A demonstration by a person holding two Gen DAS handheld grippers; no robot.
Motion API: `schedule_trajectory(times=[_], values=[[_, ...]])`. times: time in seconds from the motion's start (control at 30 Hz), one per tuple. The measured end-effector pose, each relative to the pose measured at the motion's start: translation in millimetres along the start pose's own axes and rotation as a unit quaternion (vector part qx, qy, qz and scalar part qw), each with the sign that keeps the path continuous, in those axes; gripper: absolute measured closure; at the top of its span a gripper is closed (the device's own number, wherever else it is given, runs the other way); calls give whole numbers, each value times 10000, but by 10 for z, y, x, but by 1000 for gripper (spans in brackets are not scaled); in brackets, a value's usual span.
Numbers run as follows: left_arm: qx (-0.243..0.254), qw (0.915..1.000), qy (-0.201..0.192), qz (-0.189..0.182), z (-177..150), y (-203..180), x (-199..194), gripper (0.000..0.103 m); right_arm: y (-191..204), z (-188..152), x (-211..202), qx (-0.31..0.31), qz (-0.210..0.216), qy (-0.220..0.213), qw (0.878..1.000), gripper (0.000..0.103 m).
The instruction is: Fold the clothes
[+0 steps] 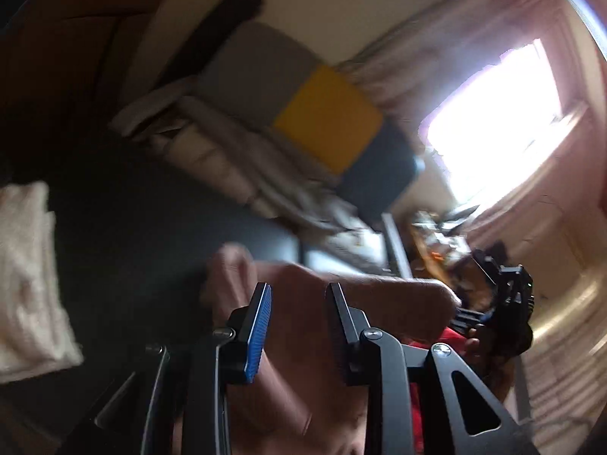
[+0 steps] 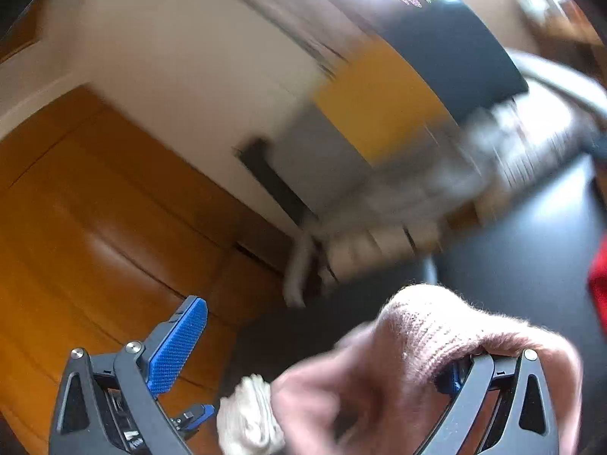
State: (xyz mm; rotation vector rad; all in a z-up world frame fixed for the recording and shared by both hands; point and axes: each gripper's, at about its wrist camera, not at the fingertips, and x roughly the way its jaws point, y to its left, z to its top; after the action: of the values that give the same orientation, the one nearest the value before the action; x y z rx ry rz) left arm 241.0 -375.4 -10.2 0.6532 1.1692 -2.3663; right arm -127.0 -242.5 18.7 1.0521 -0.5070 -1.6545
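A pink knitted garment (image 1: 303,318) hangs raised above a dark table (image 1: 144,227). My left gripper (image 1: 299,326) has its two fingers partly apart with the pink knit bunched between and behind them; whether it grips is unclear. In the right wrist view the pink garment (image 2: 425,345) is draped over my right gripper's right finger (image 2: 493,375), while the left blue pad (image 2: 178,345) stands far apart and bare. My right gripper (image 2: 322,356) is open. It also shows in the left wrist view (image 1: 504,311) at the far right. Both views are motion-blurred.
A cream knitted cloth (image 1: 26,280) lies on the table's left; it also shows in the right wrist view (image 2: 250,417). A sofa with grey, yellow (image 1: 330,117) and dark cushions stands behind. A red cloth (image 2: 599,280) is at the right edge. A bright window (image 1: 493,113) and wooden floor (image 2: 95,227) show.
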Motion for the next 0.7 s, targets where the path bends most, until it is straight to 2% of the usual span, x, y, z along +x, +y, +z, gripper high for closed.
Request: schedule_trajectory(times=[0.07,0.17,0.27,0.37,0.43,0.57,0.7], values=[[-214,9996,184,99,-113,200,121,75,-266,-101,91,145,89,121,9998,0],[-235,9982,496,225,-414,427,238,75,-504,-94,212,600,379,467,9964,0],[-238,9958,812,354,-725,662,351,75,-827,-280,225,875,-42,1020,9909,0],[-161,9918,1217,348,-1041,772,439,74,-1209,-608,37,1150,-11,1119,9870,0],[-128,9891,1376,503,-1271,860,512,74,-1436,-827,-130,1290,89,1146,9850,0],[-164,9909,1305,299,-1445,940,445,71,-1692,-1301,-620,1074,-221,1167,9871,0],[-203,9923,1217,73,-1607,1015,369,60,-1760,-1826,-1007,814,-201,1336,9875,0]])
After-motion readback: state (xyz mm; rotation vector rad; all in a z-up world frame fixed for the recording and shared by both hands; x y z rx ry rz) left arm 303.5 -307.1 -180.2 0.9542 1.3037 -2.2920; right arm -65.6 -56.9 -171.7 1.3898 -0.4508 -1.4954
